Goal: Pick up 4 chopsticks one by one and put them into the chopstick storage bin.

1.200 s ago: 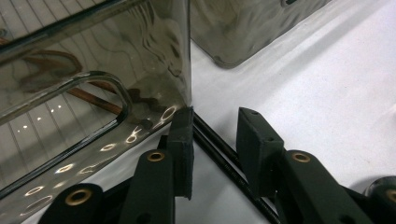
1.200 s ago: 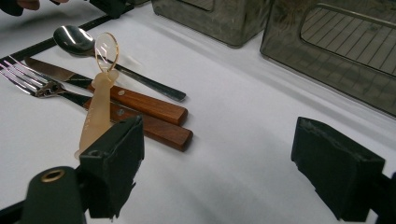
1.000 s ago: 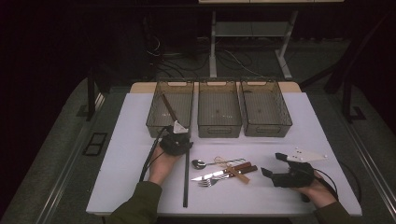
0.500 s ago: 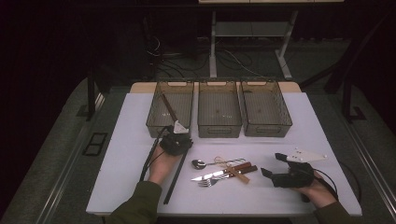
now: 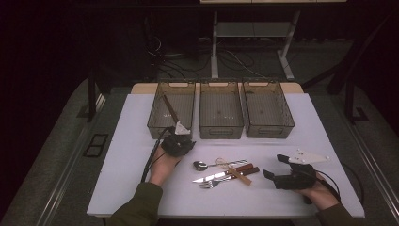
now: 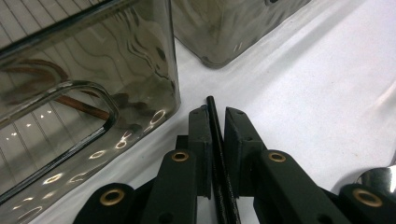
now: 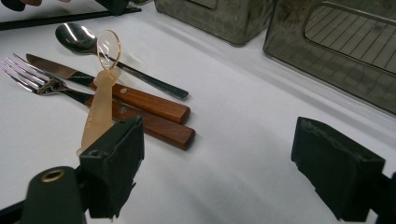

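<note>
My left gripper (image 5: 178, 141) sits just in front of the left bin (image 5: 160, 123). Its jaws have just been closing on a thin black chopstick (image 5: 149, 165), which trails back and to the left beside the forearm. In the left gripper view the chopstick (image 6: 210, 107) runs up between the two pads of the gripper (image 6: 215, 116), tip just past them, close to the bin's corner (image 6: 173, 93). My right gripper (image 5: 275, 166) rests at the table's right front, open with nothing between its jaws (image 7: 219, 154). A brown stick (image 5: 170, 110) leans inside the left bin.
A spoon (image 5: 202, 165), a fork (image 5: 209, 183), a wood-handled knife (image 5: 221, 176) and an amber plastic piece with a ring (image 7: 100, 107) lie between the two hands. The middle bin (image 5: 221, 110) and the right bin (image 5: 267, 110) stand in a row at the back.
The black chopstick's free end has swung from straight toward the front edge to the left, alongside the forearm. Both hands stay in place.
</note>
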A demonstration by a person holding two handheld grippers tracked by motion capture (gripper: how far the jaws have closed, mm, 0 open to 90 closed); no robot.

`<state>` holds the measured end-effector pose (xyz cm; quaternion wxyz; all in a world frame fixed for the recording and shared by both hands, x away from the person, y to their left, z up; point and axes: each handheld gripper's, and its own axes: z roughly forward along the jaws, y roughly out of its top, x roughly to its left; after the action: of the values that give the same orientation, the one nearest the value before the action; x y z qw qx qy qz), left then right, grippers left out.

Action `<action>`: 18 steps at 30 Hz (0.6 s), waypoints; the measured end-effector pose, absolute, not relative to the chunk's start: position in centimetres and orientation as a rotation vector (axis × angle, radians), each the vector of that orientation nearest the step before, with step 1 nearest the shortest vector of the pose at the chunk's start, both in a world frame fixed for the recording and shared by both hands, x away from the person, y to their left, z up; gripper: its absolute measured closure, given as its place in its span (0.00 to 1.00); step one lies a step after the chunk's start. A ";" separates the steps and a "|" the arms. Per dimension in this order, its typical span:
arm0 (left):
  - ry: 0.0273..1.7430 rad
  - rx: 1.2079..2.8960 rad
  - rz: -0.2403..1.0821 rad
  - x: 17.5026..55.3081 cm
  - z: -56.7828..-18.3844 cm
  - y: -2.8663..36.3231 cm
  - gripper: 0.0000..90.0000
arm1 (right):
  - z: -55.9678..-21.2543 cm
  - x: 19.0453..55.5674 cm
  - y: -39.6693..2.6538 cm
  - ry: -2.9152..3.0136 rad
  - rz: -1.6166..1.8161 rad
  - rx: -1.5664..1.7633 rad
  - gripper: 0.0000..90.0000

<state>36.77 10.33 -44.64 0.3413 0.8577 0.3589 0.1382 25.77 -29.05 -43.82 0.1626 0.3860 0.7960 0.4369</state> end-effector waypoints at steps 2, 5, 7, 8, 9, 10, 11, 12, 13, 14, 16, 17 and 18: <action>0.932 2.232 0.360 36.8 -44.6 10.3 0.90 | -43.8 25.8 -29.0 2.271 1.247 1.102 0.19; 0.933 2.222 0.352 36.8 -44.7 10.4 0.89 | -43.8 25.8 -29.0 2.271 1.247 1.099 0.19; 0.929 2.218 0.341 36.8 -44.7 10.5 0.87 | -43.8 25.8 -29.0 2.272 1.248 1.098 0.19; 0.928 2.218 0.334 36.7 -44.7 10.5 0.84 | -43.8 25.8 -29.0 2.271 1.249 1.097 0.19; 0.929 2.220 0.331 36.7 -44.7 10.5 0.81 | -43.8 25.8 -29.0 2.272 1.250 1.094 0.19; 0.927 2.222 0.333 36.6 -44.6 10.4 0.79 | -43.8 25.7 -29.0 2.271 1.250 1.092 0.19; 0.921 2.232 0.335 36.5 -44.6 10.4 0.76 | -43.8 25.7 -29.0 2.273 1.250 1.091 0.19; 0.922 2.232 0.332 36.4 -44.5 10.4 0.72 | -43.8 25.8 -29.0 2.272 1.251 1.091 0.19; 0.917 2.239 0.322 36.4 -44.4 10.5 0.69 | -43.8 25.8 -29.0 2.271 1.251 1.091 0.19; 0.910 2.232 0.315 36.3 -44.3 10.6 0.68 | -43.8 25.7 -29.0 2.272 1.252 1.092 0.19; 0.899 2.229 0.316 36.2 -44.1 10.8 0.64 | -43.8 25.7 -29.0 2.270 1.251 1.092 0.19; 0.894 2.226 0.307 36.0 -43.9 10.9 0.62 | -43.7 25.7 -29.0 2.270 1.252 1.091 0.19; 0.890 2.226 0.303 36.0 -43.8 11.0 0.60 | -43.7 25.7 -29.0 2.269 1.252 1.090 0.19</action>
<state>35.96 10.99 -43.83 0.3548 0.8613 0.3442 0.1174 25.74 -29.05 -43.75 0.1643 0.3823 0.7962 0.4393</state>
